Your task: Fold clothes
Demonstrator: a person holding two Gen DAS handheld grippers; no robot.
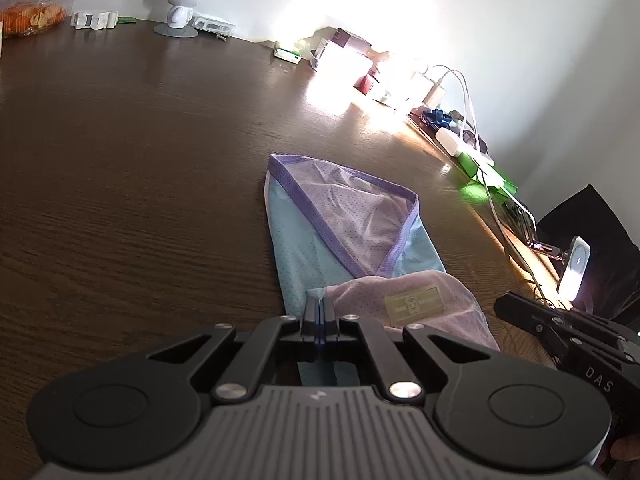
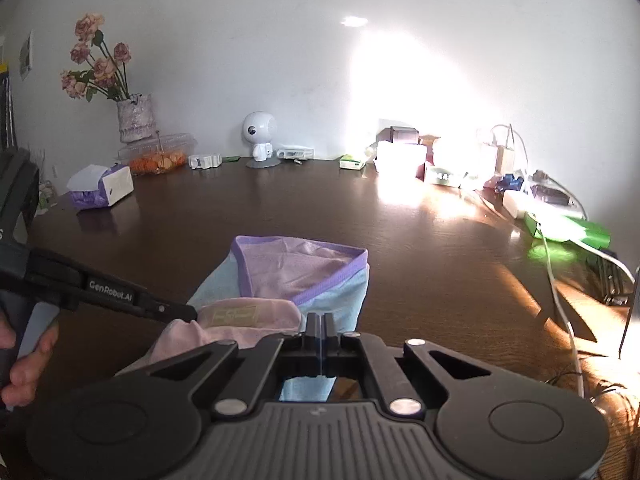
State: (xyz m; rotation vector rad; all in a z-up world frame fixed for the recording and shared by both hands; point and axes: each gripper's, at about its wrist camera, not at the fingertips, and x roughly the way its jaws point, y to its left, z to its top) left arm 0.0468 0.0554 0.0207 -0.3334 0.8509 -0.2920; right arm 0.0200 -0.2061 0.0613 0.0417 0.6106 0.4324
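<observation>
A light-blue and pink mesh garment (image 1: 340, 220) with purple trim lies partly folded on the dark wooden table (image 1: 140, 180). A pink flap bearing a label is turned over its near end. My left gripper (image 1: 319, 304) is shut at the garment's near edge, and fabric seems pinched at its tips. From the right wrist, the left gripper (image 2: 192, 314) reaches in from the left to the pink flap of the garment (image 2: 304, 268). My right gripper (image 2: 321, 320) is shut and hovers over the blue near corner. From the left wrist, the right gripper (image 1: 498, 305) sits just right of the pink flap, apart from it.
Along the wall stand a white figurine (image 2: 260, 132), a vase of flowers (image 2: 134, 118), a tissue box (image 2: 106, 186), a clear food container (image 1: 36, 8) and small boxes. Chargers and cables (image 1: 460, 136) and a phone stand (image 1: 574, 268) crowd the right edge. A hand (image 2: 24, 360) holds the left gripper.
</observation>
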